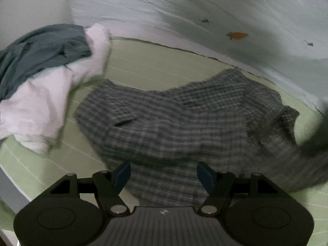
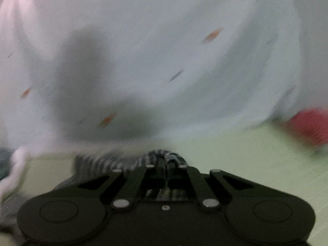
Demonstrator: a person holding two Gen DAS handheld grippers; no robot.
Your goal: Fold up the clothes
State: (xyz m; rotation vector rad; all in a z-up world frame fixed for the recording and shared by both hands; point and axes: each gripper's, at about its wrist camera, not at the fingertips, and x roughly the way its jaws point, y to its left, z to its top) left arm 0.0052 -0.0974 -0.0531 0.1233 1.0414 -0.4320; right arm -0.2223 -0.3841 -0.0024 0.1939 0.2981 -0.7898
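Between the fingers of the right gripper (image 2: 166, 162) a bunched fold of the plaid shirt (image 2: 164, 155) is clamped, the jaws drawn together on the cloth. More plaid cloth is seen trailing down and to the left of that gripper, blurred. Beyond the pinched fold a pale green mat (image 2: 235, 164) is spread, and behind it a white sheet (image 2: 164, 51) dotted with small orange and grey marks is hung or draped. At the far right edge a blurred red object (image 2: 311, 125) is seen on the mat; what it is cannot be told.

The left gripper (image 1: 164, 176) is held with its jaws wide apart, nothing between the blue pads (image 1: 122, 175). Just ahead of them and below, the shirt (image 1: 174, 127) is laid rumpled across the mat (image 1: 143, 61), a chest pocket showing toward the left. To the left of the shirt, a white garment (image 1: 51, 94) is heaped, its edge near the shirt, and a dark teal garment (image 1: 41, 49) is piled on top of it. Behind the mat the sheet (image 1: 205, 6) is seen again.
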